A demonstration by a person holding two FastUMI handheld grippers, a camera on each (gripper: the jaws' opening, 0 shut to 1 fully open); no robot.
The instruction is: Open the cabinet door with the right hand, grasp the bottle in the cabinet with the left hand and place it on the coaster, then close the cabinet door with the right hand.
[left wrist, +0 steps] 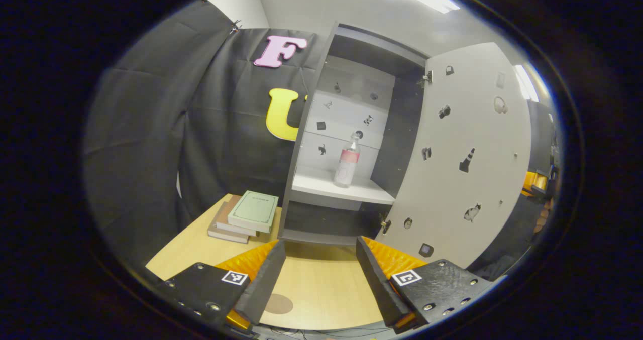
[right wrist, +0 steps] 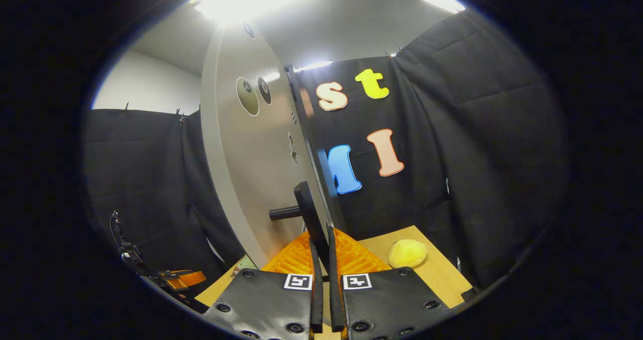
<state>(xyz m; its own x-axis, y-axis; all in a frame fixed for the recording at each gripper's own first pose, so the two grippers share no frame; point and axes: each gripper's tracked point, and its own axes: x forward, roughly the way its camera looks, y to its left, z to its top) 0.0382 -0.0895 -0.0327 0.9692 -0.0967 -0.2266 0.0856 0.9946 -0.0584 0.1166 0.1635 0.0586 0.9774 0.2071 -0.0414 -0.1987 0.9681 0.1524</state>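
Your left tongs [left wrist: 320, 264] were spread wide and held nothing, low over the tabletop [left wrist: 321, 290]. The bottle [left wrist: 347, 161] stood upright on the white shelf [left wrist: 341, 188] inside the cabinet [left wrist: 351, 129]. The cabinet door [left wrist: 467, 154] stood wide open. The round brown coaster [left wrist: 279, 304] lay on the tabletop near your left tongs. Your right tongs [right wrist: 321, 247] were squeezed narrow, and they seemed to pinch the door handle [right wrist: 307, 207], though that part was hard to see.
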